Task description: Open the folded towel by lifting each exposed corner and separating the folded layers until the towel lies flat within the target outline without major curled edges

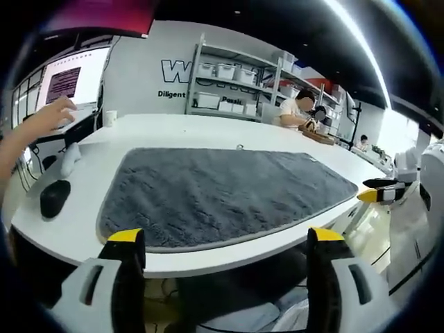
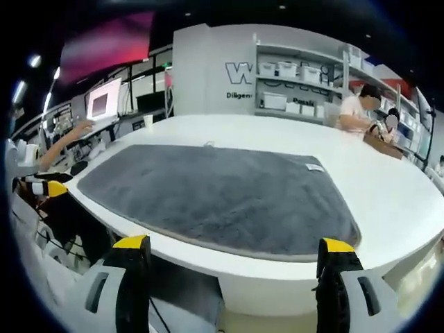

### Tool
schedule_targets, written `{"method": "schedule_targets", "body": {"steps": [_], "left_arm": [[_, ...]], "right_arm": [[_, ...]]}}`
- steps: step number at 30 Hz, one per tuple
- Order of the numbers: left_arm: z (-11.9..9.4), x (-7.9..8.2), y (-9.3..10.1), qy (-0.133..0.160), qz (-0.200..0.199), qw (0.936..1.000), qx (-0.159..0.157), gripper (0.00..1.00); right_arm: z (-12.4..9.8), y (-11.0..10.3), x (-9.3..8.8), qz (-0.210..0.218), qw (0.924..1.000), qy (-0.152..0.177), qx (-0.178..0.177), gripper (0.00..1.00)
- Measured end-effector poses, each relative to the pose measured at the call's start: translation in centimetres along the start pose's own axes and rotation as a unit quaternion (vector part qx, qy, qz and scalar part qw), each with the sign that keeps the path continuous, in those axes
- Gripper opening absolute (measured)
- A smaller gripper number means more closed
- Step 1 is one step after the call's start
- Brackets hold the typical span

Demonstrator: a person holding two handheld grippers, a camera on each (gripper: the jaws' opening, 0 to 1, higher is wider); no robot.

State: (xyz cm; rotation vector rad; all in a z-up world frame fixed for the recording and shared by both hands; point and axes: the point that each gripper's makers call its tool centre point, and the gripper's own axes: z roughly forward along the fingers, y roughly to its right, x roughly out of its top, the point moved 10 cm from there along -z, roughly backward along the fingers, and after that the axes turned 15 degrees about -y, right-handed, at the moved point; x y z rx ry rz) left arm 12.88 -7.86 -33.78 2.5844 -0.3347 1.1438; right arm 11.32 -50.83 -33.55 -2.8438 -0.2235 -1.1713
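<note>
On table [image 1: 208,128], towel [image 1: 222,194] flat (grey).

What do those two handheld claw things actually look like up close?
Each has two dark, near-black jaws with bright yellow tips, mounted on pale grey bodies with slots. The left gripper and right gripper look alike. No cables or markings are visible on them.

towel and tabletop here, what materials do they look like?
Towel: looks like plush microfiber or terry, matte grey, with a fuzzy pile and a stitched paler edge band. Table: smooth white hard surface with a soft sheen, likely laminate or solid surface; can't tell which.
</note>
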Motion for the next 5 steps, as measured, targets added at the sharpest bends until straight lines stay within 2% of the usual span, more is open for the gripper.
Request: {"method": "schedule_targets", "body": {"steps": [5], "left_arm": [[0.04, -0.11, 0.36, -0.003, 0.005, 1.0000, -0.003, 0.95]], "right_arm": [[-0.45, 0.17, -0.26, -0.001, 1.0000, 0.004, -0.001, 0.99]]}}
